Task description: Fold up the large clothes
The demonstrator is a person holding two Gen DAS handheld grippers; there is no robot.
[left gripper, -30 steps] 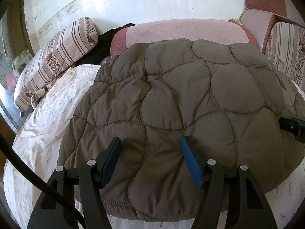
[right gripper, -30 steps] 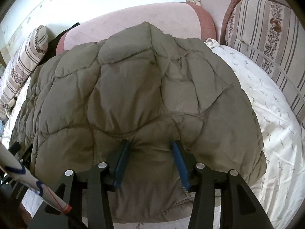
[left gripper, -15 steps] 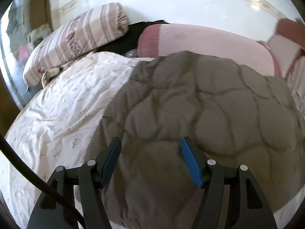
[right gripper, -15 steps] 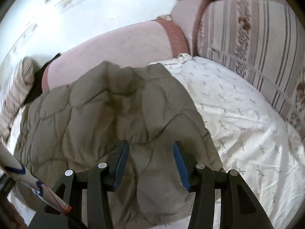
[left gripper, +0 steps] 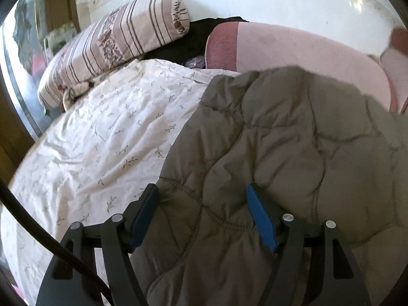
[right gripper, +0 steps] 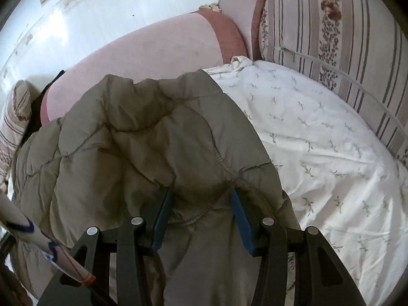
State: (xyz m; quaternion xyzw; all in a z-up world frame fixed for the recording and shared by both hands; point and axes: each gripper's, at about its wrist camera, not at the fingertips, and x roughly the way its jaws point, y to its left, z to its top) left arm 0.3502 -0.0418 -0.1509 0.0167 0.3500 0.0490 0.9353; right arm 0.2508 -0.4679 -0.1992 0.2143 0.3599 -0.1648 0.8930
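Note:
A large grey-brown quilted jacket [left gripper: 293, 140] lies on a bed with a white patterned sheet [left gripper: 107, 137]. My left gripper [left gripper: 201, 204] is open, its fingers straddling the jacket's near left hem, with fabric bunched between them. In the right wrist view the jacket [right gripper: 142, 132] is rumpled and its near right edge is raised. My right gripper [right gripper: 201, 204] is open with a fold of the jacket's hem between its blue pads, and fabric hangs down in front of it.
A striped bolster pillow [left gripper: 114, 46] lies at the far left. A pink headboard cushion [left gripper: 293, 48] runs along the back by the white wall. A striped cushion [right gripper: 339, 38] stands at the right. Bare sheet [right gripper: 318, 137] lies to the jacket's right.
Both grippers have swung outward and closed in on the jacket's near corners. The jacket, flat a second ago, is now bunched and lifted at its near edge.

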